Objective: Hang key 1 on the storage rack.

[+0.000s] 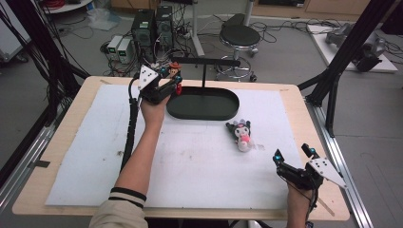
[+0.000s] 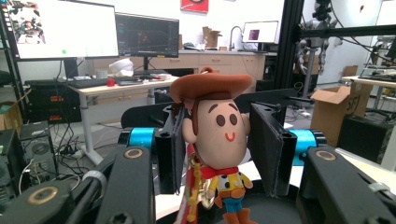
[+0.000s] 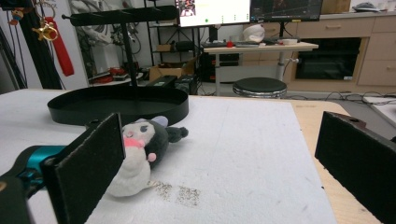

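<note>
Cowboy doll point(image 2: 219, 140) upright, clamped at the head; brown hat on.

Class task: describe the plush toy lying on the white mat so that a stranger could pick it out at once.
Start at the black oval tray on the white mat. Just right of its near edge lies the plush toy: black hood with ears, white body, pink face patch. The cowboy doll, its neighbour, is held in jaws.

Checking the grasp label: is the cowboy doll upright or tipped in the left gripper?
Upright. The cowboy doll has hat on top and boots below, its head between the left gripper's pads.
</note>
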Available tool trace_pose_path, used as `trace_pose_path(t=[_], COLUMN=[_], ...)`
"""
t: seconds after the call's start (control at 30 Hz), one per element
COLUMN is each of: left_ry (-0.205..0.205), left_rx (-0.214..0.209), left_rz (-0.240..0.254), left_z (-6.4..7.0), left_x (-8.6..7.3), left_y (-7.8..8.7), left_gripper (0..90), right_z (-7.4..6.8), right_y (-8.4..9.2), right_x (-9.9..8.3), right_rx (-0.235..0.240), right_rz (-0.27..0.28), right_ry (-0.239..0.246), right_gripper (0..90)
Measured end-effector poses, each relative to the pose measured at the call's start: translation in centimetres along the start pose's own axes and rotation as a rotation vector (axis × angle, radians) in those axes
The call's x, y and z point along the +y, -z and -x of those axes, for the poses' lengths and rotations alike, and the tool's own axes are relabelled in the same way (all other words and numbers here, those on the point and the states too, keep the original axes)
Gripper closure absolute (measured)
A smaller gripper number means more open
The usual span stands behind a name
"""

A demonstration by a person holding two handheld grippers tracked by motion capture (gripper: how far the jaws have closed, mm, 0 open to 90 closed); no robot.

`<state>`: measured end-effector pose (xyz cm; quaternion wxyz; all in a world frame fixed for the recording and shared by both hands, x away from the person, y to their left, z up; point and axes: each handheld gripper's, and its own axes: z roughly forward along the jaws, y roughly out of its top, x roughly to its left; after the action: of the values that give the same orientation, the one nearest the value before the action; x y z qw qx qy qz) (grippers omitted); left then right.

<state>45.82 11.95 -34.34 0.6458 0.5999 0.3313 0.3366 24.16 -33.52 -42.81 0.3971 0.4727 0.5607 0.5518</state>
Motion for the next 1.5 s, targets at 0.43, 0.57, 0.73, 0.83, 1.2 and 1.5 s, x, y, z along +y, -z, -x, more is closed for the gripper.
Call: trace_pose_path(t=[0.43, 0.57, 0.73, 0.83, 1.2, 1.5], left_ry=[-0.037, -0.037, -0.035, -0.030, -0.025, -0.027], left_rx=[0.010, 0.014, 0.030, 0.033, 0.057, 0.040], left_rz=[-0.023, -0.031, -0.047, -0.047, -0.058, -0.044], left_z=[-0.4, -0.6, -1.1, -1.4, -2.2, -1.9], left_x=[1.5, 1.3, 0.9, 0.8, 0.1, 0.2], left_y=[-1.6, -1.7, -1.8, -1.8, -2.1, -2.2], left_gripper=[57.1, 57.1, 57.0, 57.0, 57.0, 57.0], right_z=[0.3, 0.3, 0.3, 0.3, 0.2, 0.0], right_y=[-0.1, -0.2, -0.2, -0.2, -0.3, -0.7], right_x=[-0.3, -0.3, -0.3, -0.4, -0.5, -0.7], right_rx=[-0.007, -0.006, -0.006, -0.007, -0.007, -0.004], right_rz=[-0.007, -0.014, -0.014, -0.017, -0.028, -0.046], right_ry=[0.004, 0.004, 0.005, 0.008, 0.012, 0.021], right_gripper=[0.8, 0.8, 0.8, 0.8, 0.8, 0.8])
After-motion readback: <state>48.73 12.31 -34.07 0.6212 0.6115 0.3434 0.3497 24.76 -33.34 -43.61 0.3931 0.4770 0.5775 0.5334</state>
